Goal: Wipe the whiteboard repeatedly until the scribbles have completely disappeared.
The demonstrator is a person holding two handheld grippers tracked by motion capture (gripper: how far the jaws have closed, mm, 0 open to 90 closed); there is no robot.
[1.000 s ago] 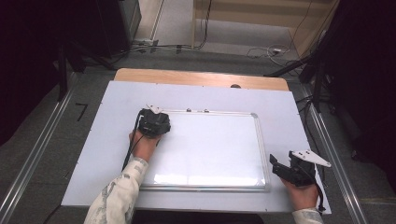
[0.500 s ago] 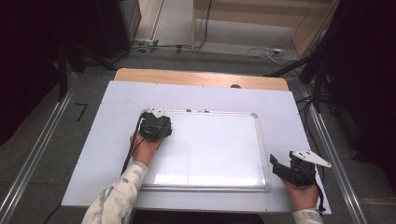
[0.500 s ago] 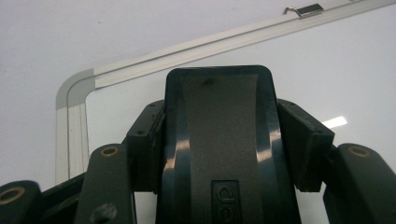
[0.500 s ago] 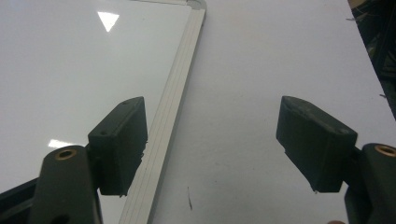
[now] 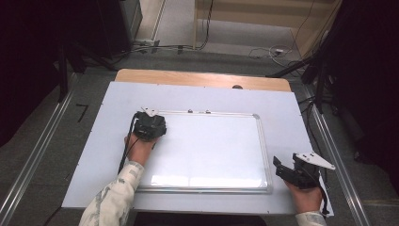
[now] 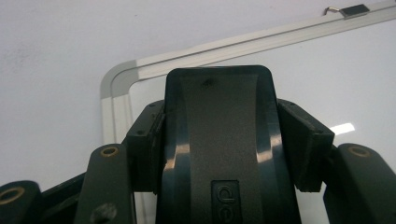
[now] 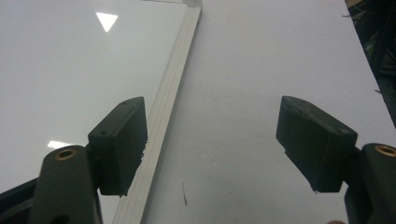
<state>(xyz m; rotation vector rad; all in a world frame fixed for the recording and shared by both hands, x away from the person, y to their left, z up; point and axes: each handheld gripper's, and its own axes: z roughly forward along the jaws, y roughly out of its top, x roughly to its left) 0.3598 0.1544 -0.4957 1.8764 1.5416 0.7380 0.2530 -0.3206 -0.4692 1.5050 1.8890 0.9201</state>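
Observation:
A white whiteboard (image 5: 211, 150) with a silver frame lies flat on the table. My left gripper (image 5: 149, 120) rests at the board's top left corner, shut on a dark whiteboard eraser (image 6: 217, 107). In the left gripper view both pads press the eraser's sides, and the frame's rounded corner (image 6: 114, 79) lies just beyond it. My right gripper (image 5: 287, 165) stands open beside the board's lower right edge. In the right gripper view its jaws (image 7: 212, 140) straddle the frame's right rail (image 7: 173, 79) with nothing between them.
A white sheet (image 5: 282, 103) covers the table under the board, with a wooden strip (image 5: 197, 77) along the far edge. Small metal clips (image 5: 197, 111) sit on the board's top rail. Cables and dark stands lie on the floor beyond.
My left gripper with the eraser has shifted slightly near the board's top left corner. The right gripper has kept still.

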